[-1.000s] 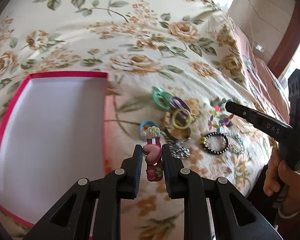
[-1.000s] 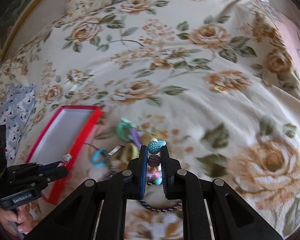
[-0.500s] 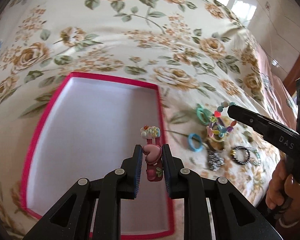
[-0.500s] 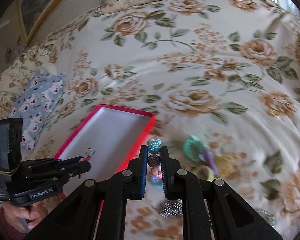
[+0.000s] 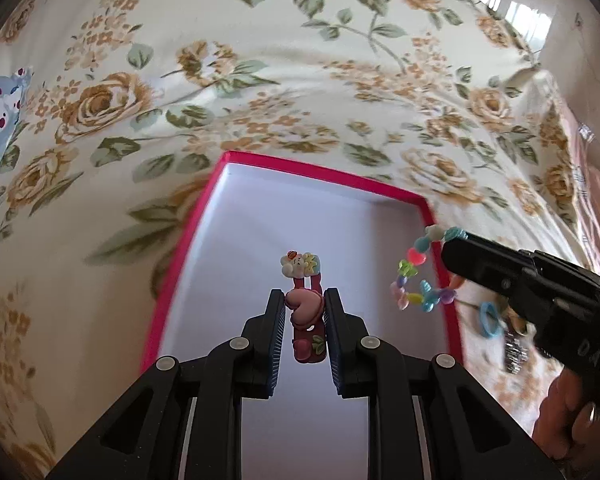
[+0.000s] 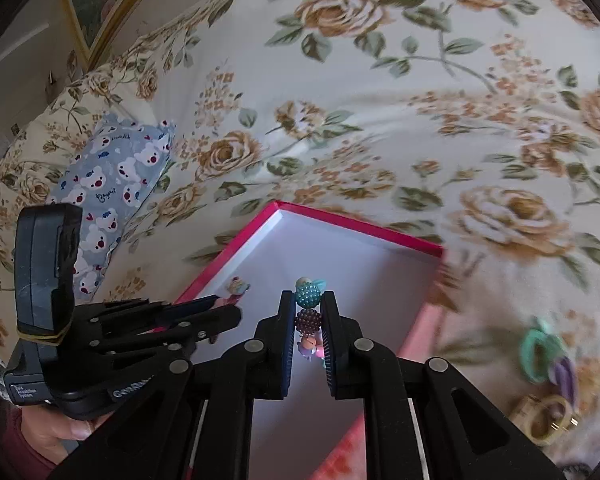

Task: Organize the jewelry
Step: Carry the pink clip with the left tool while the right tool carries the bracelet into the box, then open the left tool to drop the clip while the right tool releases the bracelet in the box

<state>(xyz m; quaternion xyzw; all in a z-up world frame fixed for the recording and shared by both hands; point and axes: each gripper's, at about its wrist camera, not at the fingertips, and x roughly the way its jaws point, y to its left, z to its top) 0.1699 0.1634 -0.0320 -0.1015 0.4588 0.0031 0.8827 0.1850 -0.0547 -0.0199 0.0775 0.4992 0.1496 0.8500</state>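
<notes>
A pink-rimmed box [image 5: 320,172] with a bare white floor lies on the floral bedspread. My left gripper [image 5: 303,312] is shut on a pink hair clip [image 5: 302,312] topped with a small cartoon charm, held over the box's floor. My right gripper [image 6: 307,312] is shut on a colourful bead bracelet [image 6: 308,300]; from the left wrist view the bracelet [image 5: 416,276] dangles from the right gripper [image 5: 452,240] over the box's right rim. In the right wrist view the left gripper [image 6: 232,308] reaches in from the left, over the box [image 6: 360,224].
Loose jewelry lies on the bedspread right of the box: a blue ring [image 5: 489,320], a silver piece [image 5: 514,354], a teal and purple hair tie [image 6: 544,354], gold rings [image 6: 548,420]. A blue bear-print pillow [image 6: 116,184] sits at far left. A hand [image 5: 568,416] holds the right gripper.
Both grippers have swept left from the jewelry pile to above the box, each keeping its piece. The bracelet was lifted off the bedspread and now hangs over the box's right rim.
</notes>
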